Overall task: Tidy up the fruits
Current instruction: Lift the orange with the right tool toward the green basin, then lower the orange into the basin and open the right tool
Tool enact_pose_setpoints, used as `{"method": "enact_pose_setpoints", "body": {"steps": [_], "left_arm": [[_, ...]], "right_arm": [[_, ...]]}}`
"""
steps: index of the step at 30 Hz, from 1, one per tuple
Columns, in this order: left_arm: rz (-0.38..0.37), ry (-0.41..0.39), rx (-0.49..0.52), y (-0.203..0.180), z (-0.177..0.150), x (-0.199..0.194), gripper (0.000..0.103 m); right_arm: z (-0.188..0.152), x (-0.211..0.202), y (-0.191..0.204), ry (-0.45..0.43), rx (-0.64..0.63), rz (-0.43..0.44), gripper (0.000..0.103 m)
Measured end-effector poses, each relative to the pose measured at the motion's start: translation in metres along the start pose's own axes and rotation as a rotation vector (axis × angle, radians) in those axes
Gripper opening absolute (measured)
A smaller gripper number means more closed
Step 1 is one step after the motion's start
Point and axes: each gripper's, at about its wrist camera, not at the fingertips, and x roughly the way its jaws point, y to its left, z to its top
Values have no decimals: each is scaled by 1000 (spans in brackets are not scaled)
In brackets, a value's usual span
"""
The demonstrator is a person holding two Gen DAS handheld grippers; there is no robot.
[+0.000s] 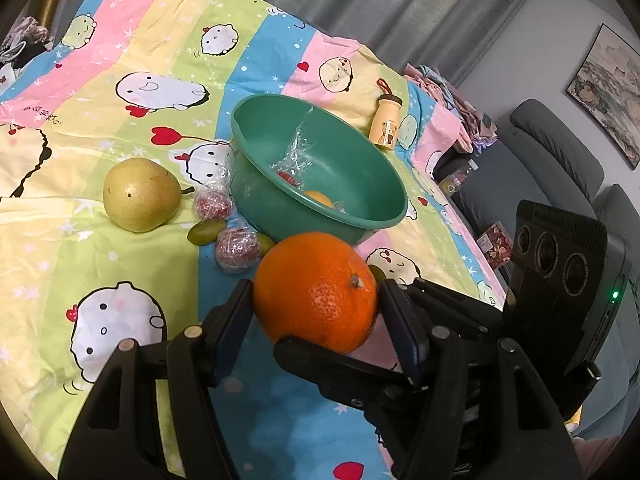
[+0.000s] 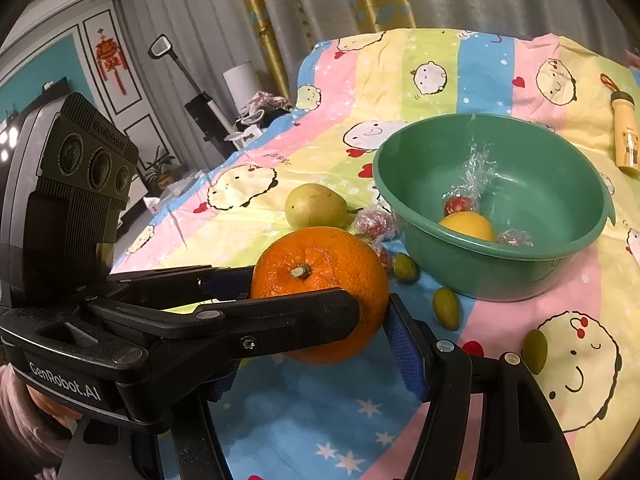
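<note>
A home living room: grey sofa, framed landscape painting, long curtains (grey and gold), red knot ornament.

The support is a bed covered by a striped cartoon sheet. Resting directly on it: green basin, pear, small yellow bottle, wrapped red fruits, small green fruits.

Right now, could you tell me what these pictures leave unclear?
- Underside of the orange: both views, hidden by the crossing fingers.
- Contents of the green bowl: left wrist view, near wall hides most.
- Wrapped red fruits: right wrist view, partly behind the orange.
</note>
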Motion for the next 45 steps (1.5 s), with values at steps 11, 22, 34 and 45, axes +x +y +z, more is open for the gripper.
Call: {"method": "enact_pose_setpoints", "body": {"steps": [11,22,34,45], "left_arm": [[3,-30,28,-14,-2,-10,64],[40,-49,-7,-19,-9,-22,64],[82,-38,50,-51,7,-20,64],[53,-5,124,-77,41,7,64]], "right_arm": [[0,-14,7,-31,-24,-14,67],[-2,-19,13,-34,-44,26,67],[4,-43,1,-92,-14,45,67],[20,-61,-30,-148,39,2,67]]}}
